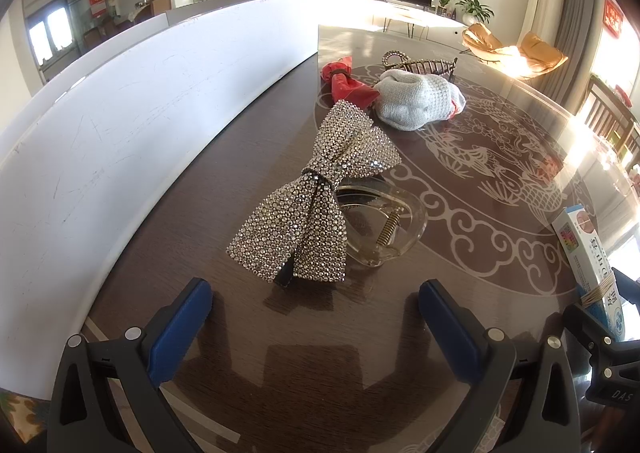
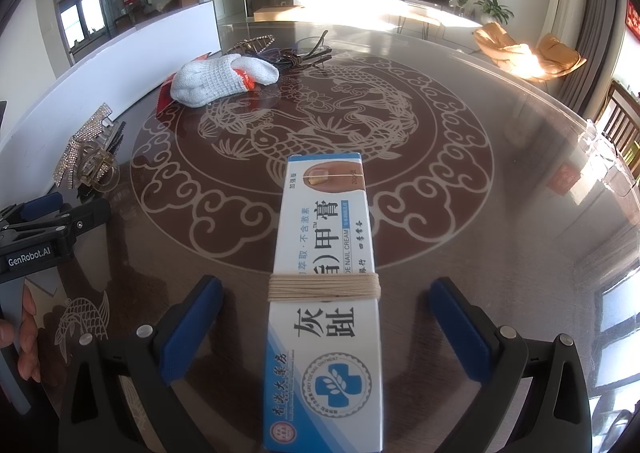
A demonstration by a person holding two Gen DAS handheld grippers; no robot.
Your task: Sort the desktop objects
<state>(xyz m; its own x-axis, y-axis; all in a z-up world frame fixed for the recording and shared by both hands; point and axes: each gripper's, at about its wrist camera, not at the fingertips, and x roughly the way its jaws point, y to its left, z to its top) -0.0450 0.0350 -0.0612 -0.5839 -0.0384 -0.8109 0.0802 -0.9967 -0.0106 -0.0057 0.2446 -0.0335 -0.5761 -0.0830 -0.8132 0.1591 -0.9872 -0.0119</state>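
Left wrist view showed the rhinestone bow clip (image 1: 316,197) lying on the dark table (image 1: 248,333), just ahead of the left gripper (image 1: 316,317). Its blue fingers (image 1: 180,325) stood wide apart and held nothing. The bow leaned on a clear claw clip (image 1: 384,225) with a metal spring, and the two were touching. Further back lay a white knitted glove (image 1: 420,101), with a red wrapper (image 1: 348,83) beside it on the left and a golden hair claw (image 1: 416,63) behind it. A long white board (image 1: 120,125) stood along the left edge of the table.

In the right wrist view, the nail cream box (image 2: 326,293) lay lengthwise between the fingers of the right gripper (image 2: 326,325). These jaws were also wide, and both pads (image 2: 192,325) stayed clear of the box sides. A beige thread (image 2: 324,287) was wound around the middle of the box. The box lay over the edge of the round fish pattern (image 2: 312,125) in the table top. At the left edge of this view, a hand (image 2: 24,337) gripped the handle of the other tool. Behind the glove lay a pair of dark glasses (image 2: 304,55).
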